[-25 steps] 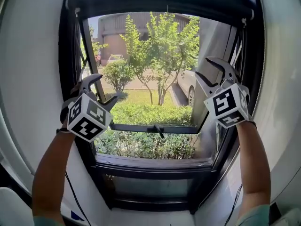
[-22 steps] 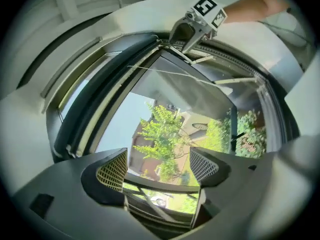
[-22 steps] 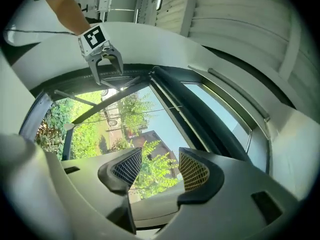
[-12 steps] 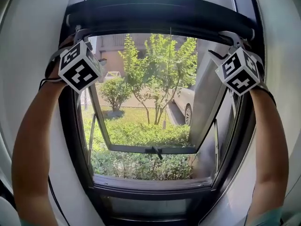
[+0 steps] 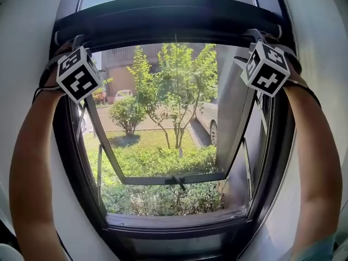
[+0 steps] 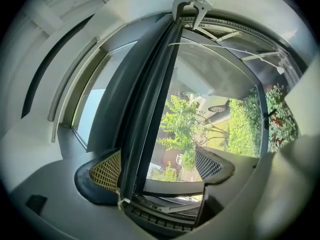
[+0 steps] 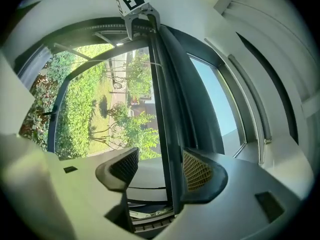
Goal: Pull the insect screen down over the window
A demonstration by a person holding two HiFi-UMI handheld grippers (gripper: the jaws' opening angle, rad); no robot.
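The left claw (image 6: pixel 157 168) has dark, rounded wedge-shaped jaws, each faced with a fine grid-textured pad. Its jaws stand wide apart and clamp nothing. The insect screen's bar (image 6: pixel 150 99), smooth, dark and long, runs between them, hard beside the yellowish pad; whether it touches cannot be told. The right claw (image 7: pixel 161 168) has the same build and is just as wide open, with the same bar passing close along its yellowish pad and a broad gap to the other jaw.

In the head view the two marker cubes sit at opposite ends of the bar, at the very top of the window frame (image 5: pixel 65 145), with both forearms raised. The screen is up there, not drawn down. The opening below is unobstructed between the dark side rails.

A thin cord (image 5: pixel 175 91) hangs down the middle of the opening. Farther out, the glazed sash (image 5: pixel 163 178) is tilted outward, with a small dark handle (image 5: pixel 177 181) on its lower rail. Beyond it lie a sunlit hedge (image 5: pixel 157 197), a leafy tree (image 5: pixel 174 80) and a pale car (image 5: pixel 206 118).
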